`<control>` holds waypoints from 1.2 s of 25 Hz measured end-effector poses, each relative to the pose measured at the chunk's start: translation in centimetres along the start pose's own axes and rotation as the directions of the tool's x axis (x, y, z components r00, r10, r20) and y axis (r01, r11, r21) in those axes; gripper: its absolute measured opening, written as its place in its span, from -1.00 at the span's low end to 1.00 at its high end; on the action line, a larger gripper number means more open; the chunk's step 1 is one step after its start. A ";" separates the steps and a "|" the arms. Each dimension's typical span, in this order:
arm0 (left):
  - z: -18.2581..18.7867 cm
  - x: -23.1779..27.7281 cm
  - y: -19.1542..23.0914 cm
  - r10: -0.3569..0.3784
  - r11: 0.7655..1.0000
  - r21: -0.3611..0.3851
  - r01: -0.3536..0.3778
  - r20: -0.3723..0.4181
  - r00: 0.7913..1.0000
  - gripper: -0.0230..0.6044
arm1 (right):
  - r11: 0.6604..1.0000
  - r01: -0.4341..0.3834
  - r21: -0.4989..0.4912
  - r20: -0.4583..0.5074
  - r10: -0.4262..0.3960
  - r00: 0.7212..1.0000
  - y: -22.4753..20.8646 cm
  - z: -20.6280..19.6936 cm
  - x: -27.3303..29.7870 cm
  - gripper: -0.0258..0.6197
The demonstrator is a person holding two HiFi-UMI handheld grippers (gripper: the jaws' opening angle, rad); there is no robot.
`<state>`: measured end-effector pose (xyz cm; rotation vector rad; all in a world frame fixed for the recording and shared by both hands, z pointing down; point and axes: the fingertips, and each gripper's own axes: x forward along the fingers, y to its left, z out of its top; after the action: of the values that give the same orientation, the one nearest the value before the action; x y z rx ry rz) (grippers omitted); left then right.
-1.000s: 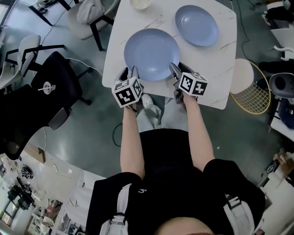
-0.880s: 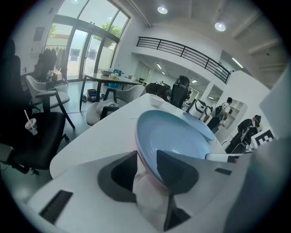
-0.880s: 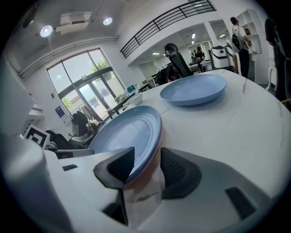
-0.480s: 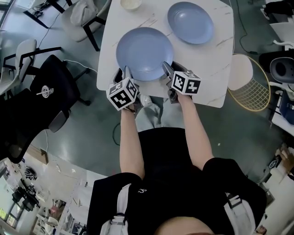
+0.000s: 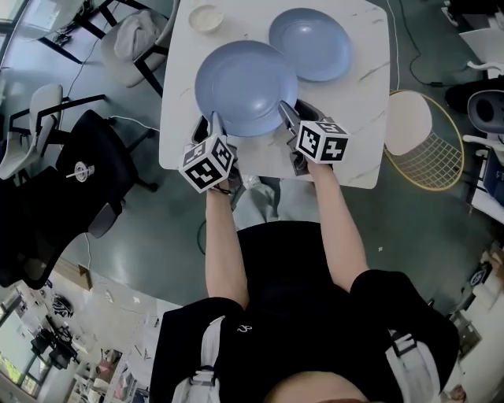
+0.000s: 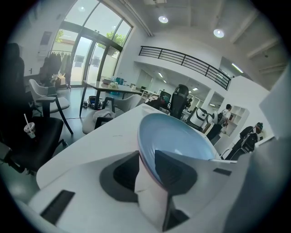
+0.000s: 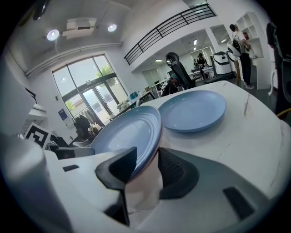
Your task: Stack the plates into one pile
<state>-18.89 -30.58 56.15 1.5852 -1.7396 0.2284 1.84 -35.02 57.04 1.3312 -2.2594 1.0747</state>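
A large blue plate (image 5: pixel 246 86) is held between both grippers by its near rim and tilts up off the white table (image 5: pixel 358 102). My left gripper (image 5: pixel 211 126) is shut on the rim's left side. In the left gripper view the rim of the plate (image 6: pixel 182 136) sits clamped in the left gripper (image 6: pixel 146 159). My right gripper (image 5: pixel 287 114) holds the rim's right side. Its jaws are easing open slightly, and the plate (image 7: pixel 127 134) is still pressed between them in the right gripper (image 7: pixel 145 166). A second blue plate (image 5: pixel 309 34) (image 7: pixel 193 109) lies flat at the far right.
A small cream bowl (image 5: pixel 206 17) stands at the table's far left corner. A yellow wire basket (image 5: pixel 429 142) is on the floor to the right. Black office chairs (image 5: pixel 102 157) stand to the left, and people stand far off in both gripper views.
Both grippers have closed on the near plate's rim. The plate has come up off the table and now sits closer to the far plate.
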 end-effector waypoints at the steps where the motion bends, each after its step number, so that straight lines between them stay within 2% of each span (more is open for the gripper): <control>1: 0.4 0.2 -0.7 -0.008 1.000 0.007 0.008 0.003 1.000 -0.54 | 1.000 0.005 0.003 0.009 -0.005 1.000 -0.4 0.5 -0.2 -0.43; 11: 1.9 4.2 -8.6 -0.086 0.994 0.068 0.086 -0.007 0.996 -0.54 | 0.996 0.066 0.054 0.073 -0.070 0.995 -7.1 4.8 -2.3 -0.44; 17: 2.1 6.8 -13.3 -0.093 0.980 0.172 0.096 -0.030 0.995 -0.51 | 0.992 0.103 0.076 0.091 -0.109 0.990 -11.4 6.9 -2.9 -0.45; 24: 2.4 10.2 -16.6 -0.114 0.978 0.170 0.122 -0.058 0.992 -0.50 | 0.989 0.119 0.088 0.081 -0.126 0.989 -15.3 9.2 -2.3 -0.44; 30: 2.7 13.0 -17.8 -0.105 0.975 0.187 0.119 -0.085 0.991 -0.50 | 0.989 0.109 0.096 0.065 -0.116 0.991 -17.4 10.0 -0.6 -0.43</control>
<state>-3.02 -46.08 56.23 1.7840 -1.6041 0.4058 17.95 -47.00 57.82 1.5369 -2.1770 1.1225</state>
